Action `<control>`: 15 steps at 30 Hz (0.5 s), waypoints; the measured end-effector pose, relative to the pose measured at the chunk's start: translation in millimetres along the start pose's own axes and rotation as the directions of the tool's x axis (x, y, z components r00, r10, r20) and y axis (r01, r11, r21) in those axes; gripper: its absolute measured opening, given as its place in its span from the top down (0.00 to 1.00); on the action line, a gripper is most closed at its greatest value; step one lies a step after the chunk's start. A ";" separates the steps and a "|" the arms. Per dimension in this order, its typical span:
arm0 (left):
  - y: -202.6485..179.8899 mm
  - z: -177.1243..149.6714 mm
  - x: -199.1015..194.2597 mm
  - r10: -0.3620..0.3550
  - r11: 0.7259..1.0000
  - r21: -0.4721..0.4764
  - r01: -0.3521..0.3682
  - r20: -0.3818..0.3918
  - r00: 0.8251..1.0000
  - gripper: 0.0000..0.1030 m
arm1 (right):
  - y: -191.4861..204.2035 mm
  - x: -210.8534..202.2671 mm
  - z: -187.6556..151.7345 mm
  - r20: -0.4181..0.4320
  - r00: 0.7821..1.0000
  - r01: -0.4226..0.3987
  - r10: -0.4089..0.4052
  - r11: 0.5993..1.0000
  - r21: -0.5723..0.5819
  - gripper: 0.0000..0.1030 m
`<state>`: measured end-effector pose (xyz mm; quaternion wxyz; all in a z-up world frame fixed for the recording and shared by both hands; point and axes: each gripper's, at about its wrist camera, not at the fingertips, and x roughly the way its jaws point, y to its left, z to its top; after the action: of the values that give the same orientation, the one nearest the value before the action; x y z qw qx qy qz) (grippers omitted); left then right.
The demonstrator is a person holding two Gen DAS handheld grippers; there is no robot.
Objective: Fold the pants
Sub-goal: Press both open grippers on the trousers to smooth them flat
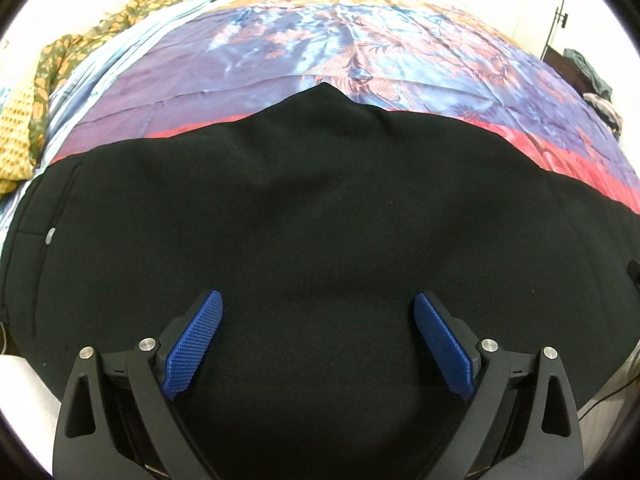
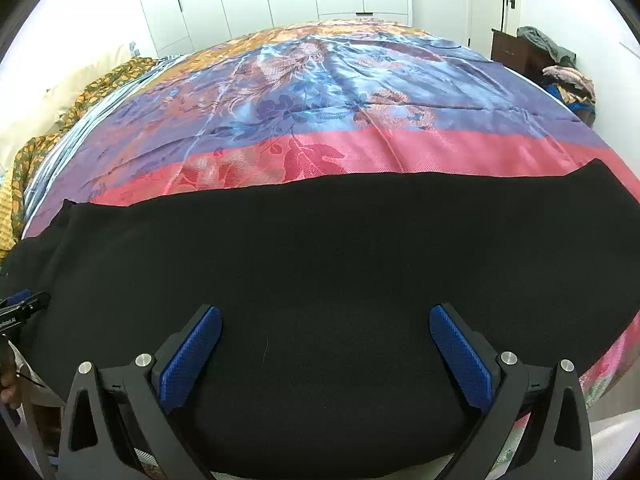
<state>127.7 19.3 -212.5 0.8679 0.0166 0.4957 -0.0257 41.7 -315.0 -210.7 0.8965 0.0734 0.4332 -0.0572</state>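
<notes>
Both sets of jaws stand spread wide with nothing between the blue ribbed pads: the left gripper [image 1: 318, 346] hangs over the black cloth with its fingers apart, and the right gripper [image 2: 326, 354] does the same over its own stretch of the same fabric. Under them lie the black, soft, matte pants [image 1: 320, 220], spread flat along the near edge of the bed on a glossy satin bedspread of blue, purple, orange and pink floral print [image 2: 320, 92]. In the left wrist view the cloth rises to a blunt peak at its far edge and a seam with a small pale button shows at the left, so this is probably the waist and seat end; in the right wrist view the far edge runs straight and long, which suits the legs. The garment looks already doubled leg on leg, though the dark cloth hides the layers and I cannot be sure. The step in hand seems a release between folds. Next, each gripper needs to pinch an edge through all layers and carry it across evenly.
</notes>
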 end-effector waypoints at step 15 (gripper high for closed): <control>-0.1 0.2 1.3 0.005 1.000 0.007 -0.005 0.002 1.000 0.04 | 1.2 -0.5 -1.6 0.013 1.000 0.013 -0.013 1.000 0.000 0.00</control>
<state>128.5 19.2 -213.5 0.8684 0.0206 0.4947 -0.0254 40.3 -313.5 -211.2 0.8990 0.0704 0.4276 -0.0635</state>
